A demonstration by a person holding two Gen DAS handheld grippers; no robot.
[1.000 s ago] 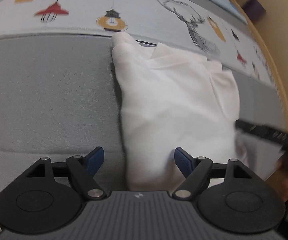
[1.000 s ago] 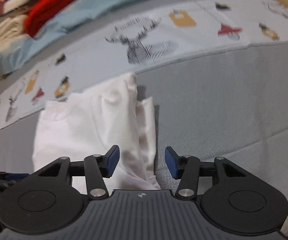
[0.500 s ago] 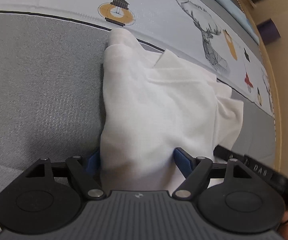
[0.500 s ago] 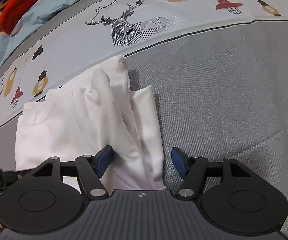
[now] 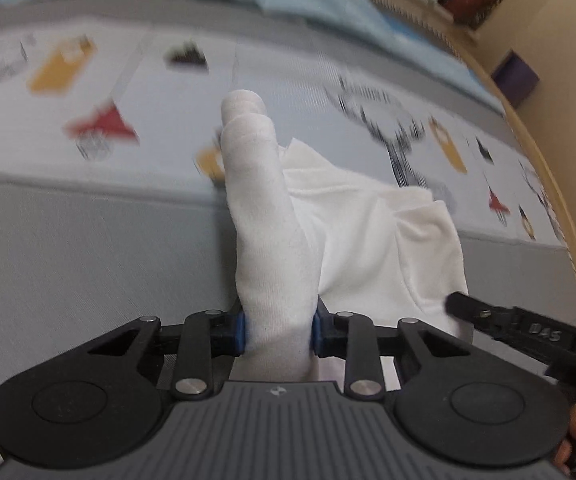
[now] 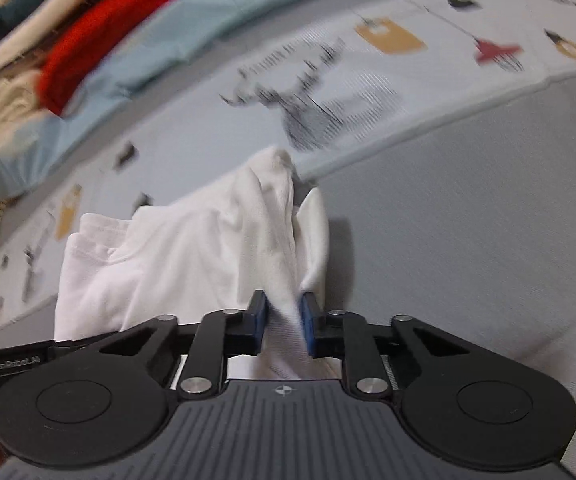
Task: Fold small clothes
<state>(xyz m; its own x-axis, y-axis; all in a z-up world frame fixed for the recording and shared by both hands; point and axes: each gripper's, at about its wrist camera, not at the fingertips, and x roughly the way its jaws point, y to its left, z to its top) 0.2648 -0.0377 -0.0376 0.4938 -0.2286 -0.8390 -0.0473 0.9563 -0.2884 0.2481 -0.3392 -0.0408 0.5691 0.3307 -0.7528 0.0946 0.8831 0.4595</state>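
A small white garment (image 5: 368, 220) lies on the grey bedspread (image 5: 87, 260), its near edge bunched and raised. My left gripper (image 5: 277, 328) is closing, its blue pads pressing a thick fold of the white cloth at the garment's left side. My right gripper (image 6: 283, 320) is closing too, and its pads pinch a thinner fold of the white garment (image 6: 191, 256) at its right side. The right gripper's black finger (image 5: 488, 316) shows at the right of the left wrist view. Part of the left gripper's arm (image 6: 19, 360) shows at the lower left of the right wrist view.
A pale sheet printed with lamps and a deer (image 6: 320, 104) lies behind the garment. A pile of red, beige and light blue clothes (image 6: 87, 52) sits at the back left. The wooden bed edge (image 5: 568, 220) curves along the right.
Both grippers went from open around the garment's near edge to pinching it. The pinched cloth has lifted into ridges, and both views have swung up toward the far side of the bed.
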